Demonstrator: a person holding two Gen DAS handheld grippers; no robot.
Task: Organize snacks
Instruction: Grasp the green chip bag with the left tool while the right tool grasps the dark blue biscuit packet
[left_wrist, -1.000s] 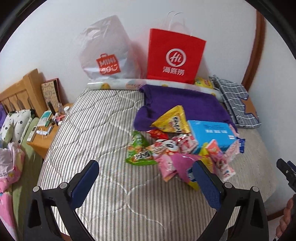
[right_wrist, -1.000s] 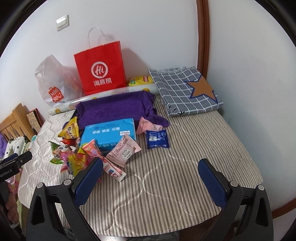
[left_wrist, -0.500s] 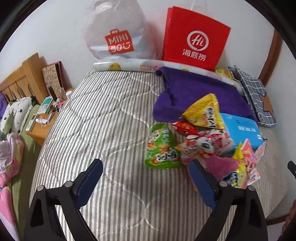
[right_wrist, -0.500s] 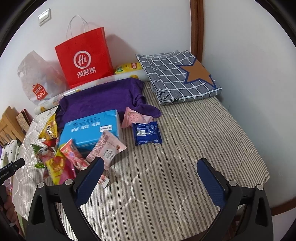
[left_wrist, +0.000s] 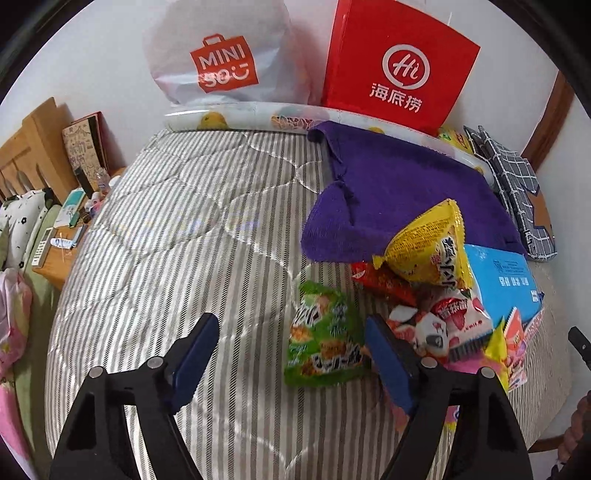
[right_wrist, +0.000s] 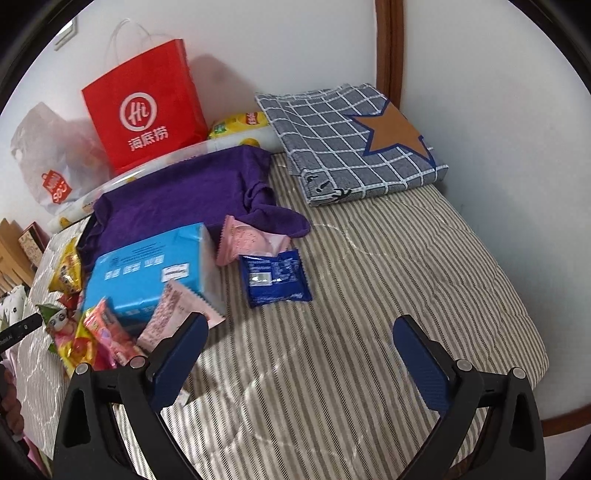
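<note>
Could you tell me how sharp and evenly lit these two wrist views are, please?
Left wrist view: strong fisheye bending at the edges, a bright sheen on the striped mattress, and the green snack packet looks slightly soft. Right wrist view: the same bending, the red paper bag throws a soft shadow on the wall, and the dark blue packet is mildly blurred.

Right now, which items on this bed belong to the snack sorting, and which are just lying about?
Job: green snack bag, yellow snack bag, dark blue packet, pink packet, left gripper.
Lying about: purple cloth, checked blanket, red paper bag.
</note>
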